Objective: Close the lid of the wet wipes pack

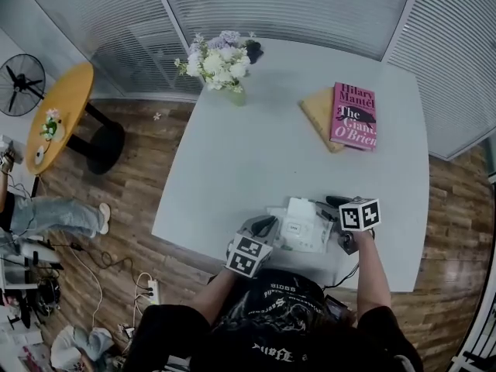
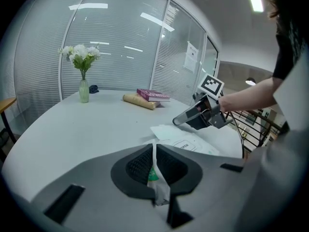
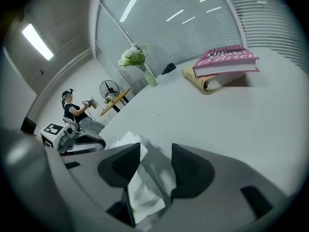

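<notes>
The wet wipes pack (image 1: 302, 227) lies flat on the white table (image 1: 256, 146) close to its near edge. Its label flap (image 2: 183, 144) lies on top, and a white sheet (image 2: 166, 129) sticks out on the far side. My left gripper (image 1: 262, 229) is at the pack's left end, shut on its crimped edge (image 2: 155, 175), which shows pinched between the jaws of the left gripper (image 2: 154, 151). My right gripper (image 1: 339, 208) is at the pack's right end. In the right gripper view the right gripper (image 3: 157, 158) stands wide open, with the pack's right edge (image 3: 141, 190) loose beside the left jaw.
A pink book (image 1: 354, 115) on a tan one lies at the far right of the table, and a vase of flowers (image 1: 221, 64) with a small dark object (image 1: 254, 50) beside it stands at the far edge. A yellow round table (image 1: 58, 111), a fan (image 1: 22, 84) and a seated person (image 1: 43, 211) are off to the left.
</notes>
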`<state>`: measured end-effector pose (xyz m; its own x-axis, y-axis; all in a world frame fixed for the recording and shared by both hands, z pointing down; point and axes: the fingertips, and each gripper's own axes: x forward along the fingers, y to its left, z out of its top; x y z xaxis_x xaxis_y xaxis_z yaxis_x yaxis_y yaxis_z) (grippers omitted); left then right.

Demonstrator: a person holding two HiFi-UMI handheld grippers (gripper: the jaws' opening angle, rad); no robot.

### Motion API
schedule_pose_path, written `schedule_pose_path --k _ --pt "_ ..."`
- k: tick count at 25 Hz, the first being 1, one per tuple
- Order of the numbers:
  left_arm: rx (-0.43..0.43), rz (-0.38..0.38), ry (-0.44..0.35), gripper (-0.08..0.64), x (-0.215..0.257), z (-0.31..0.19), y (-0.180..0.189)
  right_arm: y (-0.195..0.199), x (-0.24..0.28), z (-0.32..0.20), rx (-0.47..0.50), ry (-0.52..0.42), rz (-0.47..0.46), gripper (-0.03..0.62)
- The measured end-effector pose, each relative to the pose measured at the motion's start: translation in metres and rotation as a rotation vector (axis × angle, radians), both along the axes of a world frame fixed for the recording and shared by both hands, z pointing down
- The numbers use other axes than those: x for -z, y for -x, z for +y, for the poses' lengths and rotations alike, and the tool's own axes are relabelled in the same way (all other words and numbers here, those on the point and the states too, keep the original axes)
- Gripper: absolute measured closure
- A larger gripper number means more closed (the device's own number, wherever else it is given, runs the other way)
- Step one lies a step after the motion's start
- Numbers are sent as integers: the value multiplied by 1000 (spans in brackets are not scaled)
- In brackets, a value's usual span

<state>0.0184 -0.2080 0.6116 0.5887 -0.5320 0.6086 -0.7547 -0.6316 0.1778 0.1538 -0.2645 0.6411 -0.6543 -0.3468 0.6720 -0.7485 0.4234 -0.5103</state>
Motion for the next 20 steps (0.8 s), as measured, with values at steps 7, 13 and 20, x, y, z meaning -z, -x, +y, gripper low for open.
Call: schedule_pose_path --k 7,13,20 --pt "-13 -38 40 537 -17 4 -3 14 -6 4 71 63 -52 417" --pt "-16 -40 46 537 -20 4 -6 26 -9 7 139 109 -102 498" --pt "-12 -43 42 537 -20 4 -6 30 -6 7 199 107 -88 529"
